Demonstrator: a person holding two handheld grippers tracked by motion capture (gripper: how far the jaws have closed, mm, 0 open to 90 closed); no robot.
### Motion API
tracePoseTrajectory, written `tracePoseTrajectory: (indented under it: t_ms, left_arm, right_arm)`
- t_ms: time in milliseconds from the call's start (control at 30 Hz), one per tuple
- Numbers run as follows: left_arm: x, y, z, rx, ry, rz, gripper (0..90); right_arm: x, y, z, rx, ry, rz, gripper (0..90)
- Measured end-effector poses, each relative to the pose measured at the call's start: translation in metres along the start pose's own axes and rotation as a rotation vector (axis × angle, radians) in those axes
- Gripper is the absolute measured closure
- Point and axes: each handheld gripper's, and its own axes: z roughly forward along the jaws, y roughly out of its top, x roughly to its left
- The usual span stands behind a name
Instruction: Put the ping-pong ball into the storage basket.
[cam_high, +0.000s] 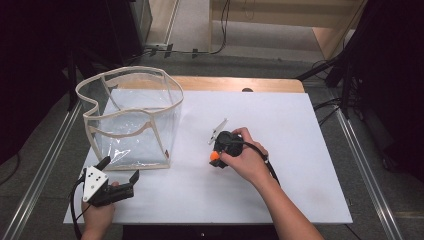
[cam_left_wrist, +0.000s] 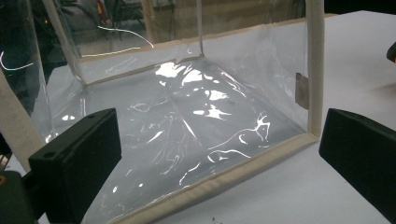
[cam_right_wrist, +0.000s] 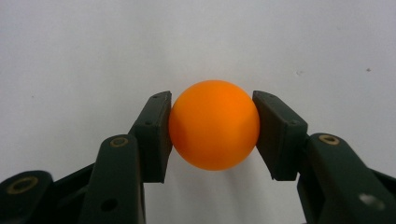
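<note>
A clear plastic bag (cam_high: 131, 117) with cream fabric edging stands open-topped on the left part of the white desk (cam_high: 280, 195), its mouth facing up and its sides sagging a little. It is the only large thing near the work and it stands between the 2 hands' areas only loosely: the orange ball (cam_high: 214, 156) lies well to its right, with bare desk between them.

The right hand-held gripper (cam_high: 218, 150) sits near the middle of the desk, held from above by the right hand (cam_high: 247, 157), and points down and toward the person's left. In the right gripper view its 2 jaws are clamped on the orange ball (cam_right_wrist: 214, 131), 1 pad on each side at the ball's widest part, with the white surface just below. The ball is round, so it has no long axis or facing to tell.

The left hand-held gripper (cam_high: 119, 173) rests at the desk's near left corner, just beside the bag's lower front edge. Its jaws stand wide apart and grip nothing; in the left gripper view they frame the bag's (cam_left_wrist: 196, 116) near bottom seam and the shiny floor inside.
</note>
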Motion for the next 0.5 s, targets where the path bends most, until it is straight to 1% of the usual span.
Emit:
tracePoseTrajectory:
  t_ms: [33,100,167,200,233,267,333,367,400,433,467,500]
  left_arm:
    - [0.0000,0.0000,0.0000,0.000,0.000,0.000,0.0]
    - [-0.0001,0.0000,0.0001,0.000,0.000,0.000,0.0]
    - [-0.0001,0.0001,0.0000,0.002,0.001,0.001,0.0]
    - [-0.0001,0.0000,0.0001,0.002,0.001,0.001,0.0]
    - [-0.0002,0.0001,0.0000,0.002,0.001,0.001,0.0]
    - [-0.0001,0.0001,0.0000,0.002,0.001,0.001,0.0]
    - [-0.0001,0.0001,0.0001,0.002,0.001,0.001,0.0]
    - [-0.0001,0.0001,0.0001,0.002,0.001,0.000,0.0]
    - [-0.0001,0.0001,0.0001,0.002,0.001,0.001,0.0]
    - [-0.0001,0.0001,0.0001,0.002,0.001,0.001,0.0]
    - [-0.0001,0.0001,0.0001,0.003,0.001,0.002,0.0]
    - [-0.0002,0.0000,0.0001,0.003,0.001,0.002,0.0]
  right_arm:
    - [-0.0004,0.0005,-0.0011,0.003,-0.005,-0.003,47.7]
    - [-0.0018,0.0015,-0.0022,0.005,0.001,-0.012,47.7]
    - [-0.0023,0.0025,-0.0028,0.003,0.005,-0.005,47.8]
    - [-0.0031,0.0029,-0.0035,0.008,0.005,-0.011,47.7]
    - [-0.0029,0.0033,-0.0036,0.001,0.009,-0.007,47.8]
    - [-0.0027,0.0038,-0.0040,-0.001,0.007,-0.005,47.8]
    - [-0.0037,0.0050,-0.0052,0.003,-0.005,-0.019,47.8]
    - [-0.0030,0.0056,-0.0056,-0.001,0.000,-0.002,47.8]
    - [-0.0040,0.0064,-0.0065,0.007,0.006,-0.013,47.8]
    - [-0.0046,0.0071,-0.0064,0.000,0.016,-0.017,47.7]
    - [-0.0049,0.0079,-0.0073,0.004,0.017,-0.015,47.7]
    - [-0.0052,0.0084,-0.0077,-0.006,0.025,-0.014,47.8]
